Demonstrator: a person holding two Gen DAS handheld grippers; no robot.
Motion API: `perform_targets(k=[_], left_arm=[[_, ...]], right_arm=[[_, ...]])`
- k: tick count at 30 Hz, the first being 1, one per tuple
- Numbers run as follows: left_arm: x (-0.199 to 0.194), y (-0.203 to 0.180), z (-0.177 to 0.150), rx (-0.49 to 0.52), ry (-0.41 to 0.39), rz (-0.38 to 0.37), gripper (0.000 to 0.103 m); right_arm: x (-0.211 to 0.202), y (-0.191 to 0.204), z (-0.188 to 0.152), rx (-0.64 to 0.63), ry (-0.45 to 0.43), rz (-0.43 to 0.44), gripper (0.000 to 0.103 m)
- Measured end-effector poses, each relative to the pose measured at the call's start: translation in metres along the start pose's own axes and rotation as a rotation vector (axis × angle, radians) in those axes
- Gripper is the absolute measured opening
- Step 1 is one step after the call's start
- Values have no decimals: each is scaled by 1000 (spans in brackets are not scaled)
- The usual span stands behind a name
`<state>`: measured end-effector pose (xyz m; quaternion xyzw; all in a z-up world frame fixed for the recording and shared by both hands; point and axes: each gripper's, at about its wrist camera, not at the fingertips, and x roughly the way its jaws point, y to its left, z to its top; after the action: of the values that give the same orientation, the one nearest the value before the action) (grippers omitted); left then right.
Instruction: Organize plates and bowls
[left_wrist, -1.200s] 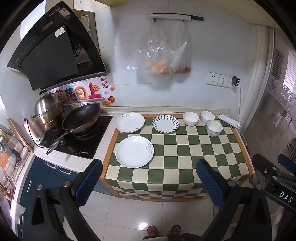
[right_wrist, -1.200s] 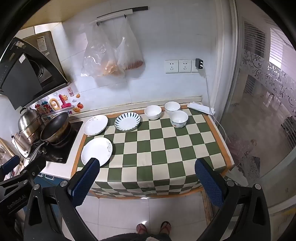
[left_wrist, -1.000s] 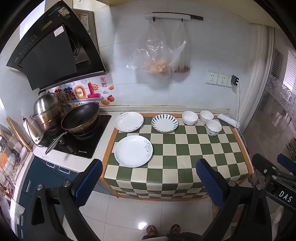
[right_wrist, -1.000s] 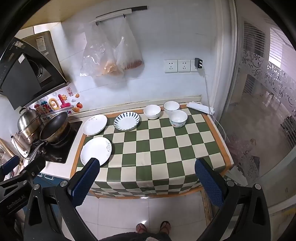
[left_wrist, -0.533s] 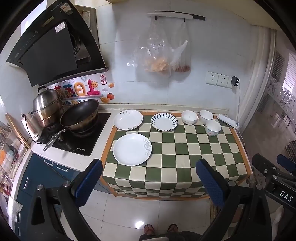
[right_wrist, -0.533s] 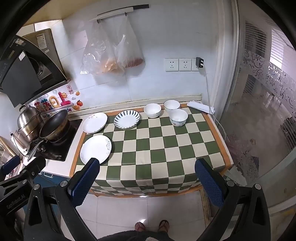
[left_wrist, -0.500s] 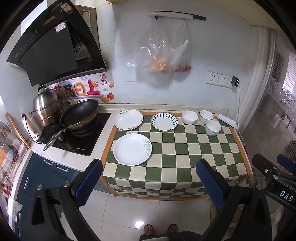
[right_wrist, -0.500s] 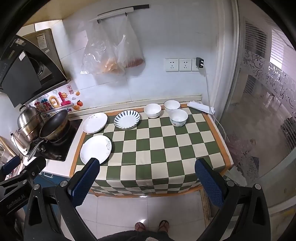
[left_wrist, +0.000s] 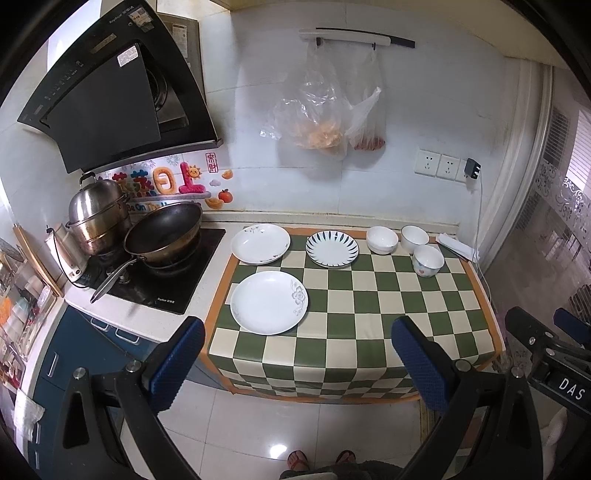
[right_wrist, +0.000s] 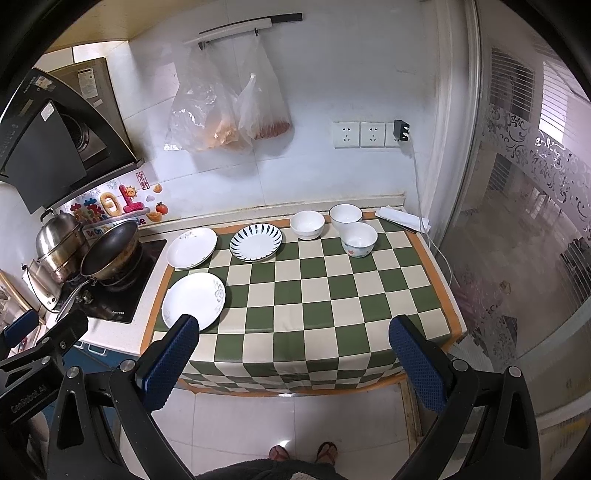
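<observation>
white bowls (left_wrist: 382, 240) and plates (left_wrist: 269, 302) — all empty — on checked cloth (left_wrist: 369, 306)

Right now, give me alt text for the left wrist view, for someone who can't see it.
Three plates and three white bowls sit apart on a green-and-cream checked counter cover, seen from above and well back. The open left gripper frames the view, holding nothing. A wok and steel pot sit on the stove to the left.
</observation>
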<state>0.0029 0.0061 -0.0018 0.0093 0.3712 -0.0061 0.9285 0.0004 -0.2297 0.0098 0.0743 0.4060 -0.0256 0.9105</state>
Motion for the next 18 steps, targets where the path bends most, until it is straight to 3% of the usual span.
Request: perform_targets(k=[18], left_arm=[[0, -3, 1, -3, 0, -4, 103]], right_arm=[[-3, 3, -3, -3, -3, -8, 103]])
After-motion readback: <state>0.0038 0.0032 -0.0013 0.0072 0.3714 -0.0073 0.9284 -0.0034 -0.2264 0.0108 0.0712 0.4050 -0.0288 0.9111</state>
